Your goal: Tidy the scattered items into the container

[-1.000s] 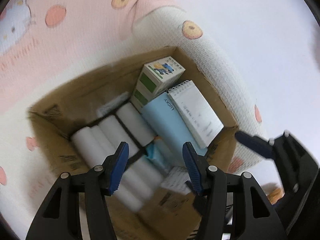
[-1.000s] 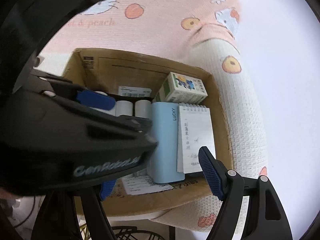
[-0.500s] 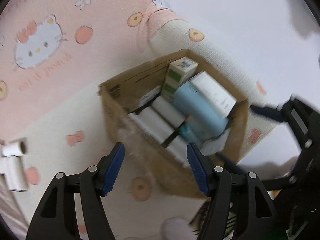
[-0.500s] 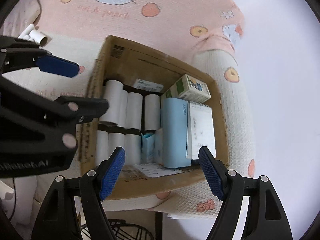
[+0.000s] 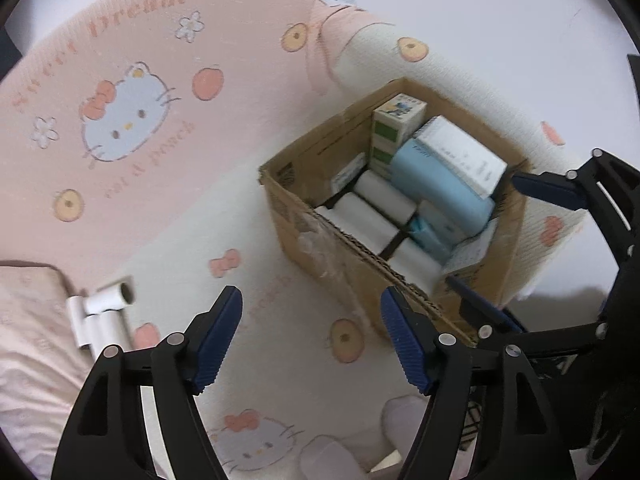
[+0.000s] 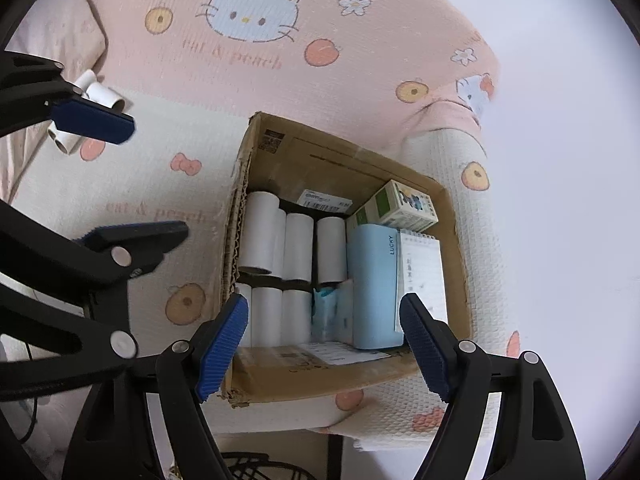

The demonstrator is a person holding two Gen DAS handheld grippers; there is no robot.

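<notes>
An open cardboard box (image 6: 352, 160) stands on the cat-print blanket. It holds several white paper rolls (image 6: 298, 246), a light blue box (image 6: 372, 280), a spiral notepad (image 6: 424, 276), a green-and-white carton (image 6: 400, 206) and a teal packet (image 6: 326, 312). My right gripper (image 6: 324, 312) hovers open over the box's near rim with nothing in it. My left gripper (image 5: 310, 320) is left of the box (image 5: 296, 216) above bare blanket; its jaws are opening, with nothing between them. Loose paper rolls (image 5: 106, 308) lie further left by the pillow. In the right wrist view they (image 6: 100, 94) are partly behind the left gripper (image 6: 156, 178).
A pale pink pillow (image 5: 28, 340) lies at the left edge beside the loose rolls. The blanket (image 6: 248, 64) drops off right behind and beside the box, towards a white wall. A dark wire basket (image 6: 248, 464) sits below the bed's near edge.
My left gripper has come up out of the box and swung left over the blanket, spreading wider. The right gripper has drawn back. The loose rolls have come into view.
</notes>
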